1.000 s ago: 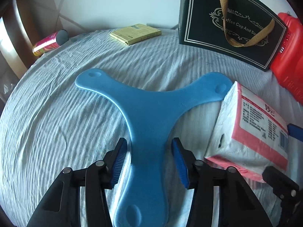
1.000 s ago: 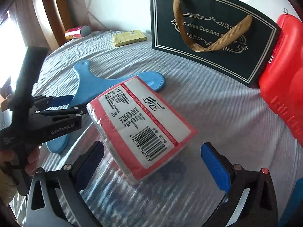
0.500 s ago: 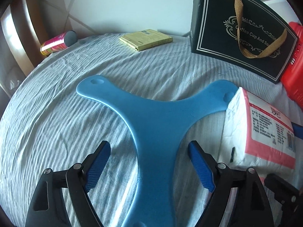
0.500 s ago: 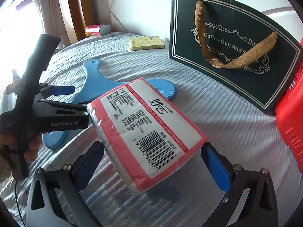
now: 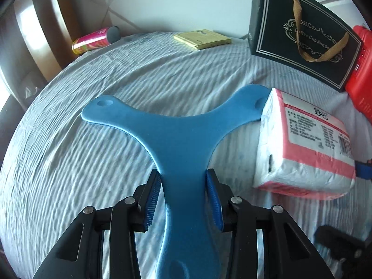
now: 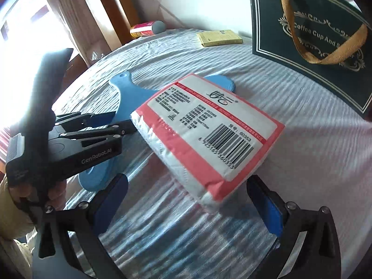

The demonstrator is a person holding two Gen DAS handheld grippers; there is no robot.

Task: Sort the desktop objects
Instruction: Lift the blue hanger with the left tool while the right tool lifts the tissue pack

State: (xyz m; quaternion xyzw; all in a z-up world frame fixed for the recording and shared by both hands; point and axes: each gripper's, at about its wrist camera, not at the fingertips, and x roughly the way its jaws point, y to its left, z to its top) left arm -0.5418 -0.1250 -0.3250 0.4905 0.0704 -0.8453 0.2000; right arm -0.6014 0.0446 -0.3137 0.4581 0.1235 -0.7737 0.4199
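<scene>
A wrinkled cloth (image 5: 69,162) covers the table, under a smooth matt plastic boomerang (image 5: 181,139), a glossy film-wrapped tissue pack (image 6: 209,134) and a matt paper bag (image 5: 302,34).

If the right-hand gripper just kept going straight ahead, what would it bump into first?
Probably the tissue pack: it lies directly ahead of the open right gripper, between its fingers' line, though the exact gap is hard to judge.

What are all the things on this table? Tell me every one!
Three-armed flat piece: one, blue, middle of table, one arm between left fingers.
Tissue pack: one, pink and white, beside the blue piece.
Gift bag: one, black with gold handle, standing at back.
Container: one, red, far right edge.
Flat box: one, yellow, far side.
Can: one, pink, lying far left.
Tablecloth: one, pale blue, rippled.
Left gripper: closed on the blue piece.
Right gripper: open, near the pack.
</scene>
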